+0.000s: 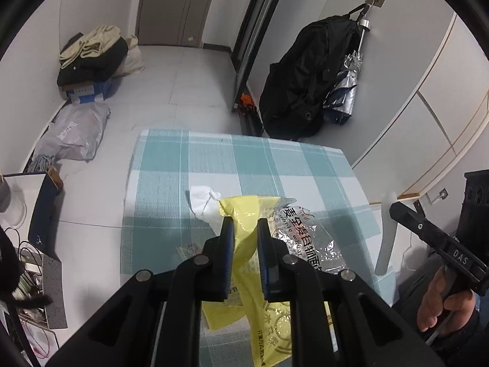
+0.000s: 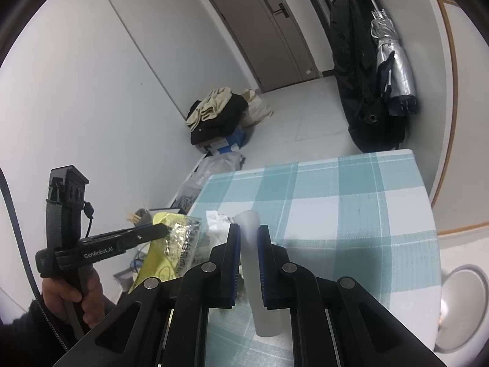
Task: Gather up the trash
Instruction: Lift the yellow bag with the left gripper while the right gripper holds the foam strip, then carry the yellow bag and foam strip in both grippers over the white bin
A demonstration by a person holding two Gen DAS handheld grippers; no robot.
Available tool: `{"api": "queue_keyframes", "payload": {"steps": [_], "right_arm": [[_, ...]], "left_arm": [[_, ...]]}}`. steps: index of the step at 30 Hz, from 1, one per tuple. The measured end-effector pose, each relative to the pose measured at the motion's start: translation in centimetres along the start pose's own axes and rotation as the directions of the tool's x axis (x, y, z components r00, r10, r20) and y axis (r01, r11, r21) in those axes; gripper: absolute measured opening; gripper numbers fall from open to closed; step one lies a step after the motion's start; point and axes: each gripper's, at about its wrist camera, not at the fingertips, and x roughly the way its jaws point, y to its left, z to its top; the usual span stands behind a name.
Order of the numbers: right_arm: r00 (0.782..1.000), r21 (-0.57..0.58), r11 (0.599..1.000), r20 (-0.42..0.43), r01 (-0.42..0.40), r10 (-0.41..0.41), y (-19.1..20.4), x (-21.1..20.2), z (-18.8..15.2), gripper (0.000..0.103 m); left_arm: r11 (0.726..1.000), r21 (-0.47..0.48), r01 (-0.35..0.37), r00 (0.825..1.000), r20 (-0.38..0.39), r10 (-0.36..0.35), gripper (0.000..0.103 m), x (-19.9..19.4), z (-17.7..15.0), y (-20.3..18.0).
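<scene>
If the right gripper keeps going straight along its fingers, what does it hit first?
Probably the checked teal-and-white tablecloth just past the translucent white plastic cup the right gripper is holding; the crumpled white tissue sits slightly left of that line. Depth is uncertain.

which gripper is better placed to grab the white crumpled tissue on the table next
Neither is free: the left gripper is shut on the yellow wrapper, the right gripper on the white tube. Left is probably better placed; the tissue lies just beyond its fingertips.

Left wrist camera looks steeply down its jaws, close over the table (image 1: 214,165). Right wrist camera angles across from beside it. Both share the checked table and far door (image 2: 269,24).
</scene>
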Motion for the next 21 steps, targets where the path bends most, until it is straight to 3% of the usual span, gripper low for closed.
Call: {"api": "queue_keyframes", "payload": {"steps": [12,21], "right_arm": [[0.996,0.004,1.0,0.086,-0.012,0.012,0.5,-5.0,2.2,0.01],[0.978,0.005,1.0,0.207,0.012,-0.012,-1.8,-12.4,5.5,0.01]], "left_arm": [[0.999,0.048,0.01,0.998,0.067,-0.013,0.008,-2.4,2.3,-3.8],[0.986,0.165,0.012,0.99,0.135,-0.034,0.008,-3.7,4.8,-10.7]]}}
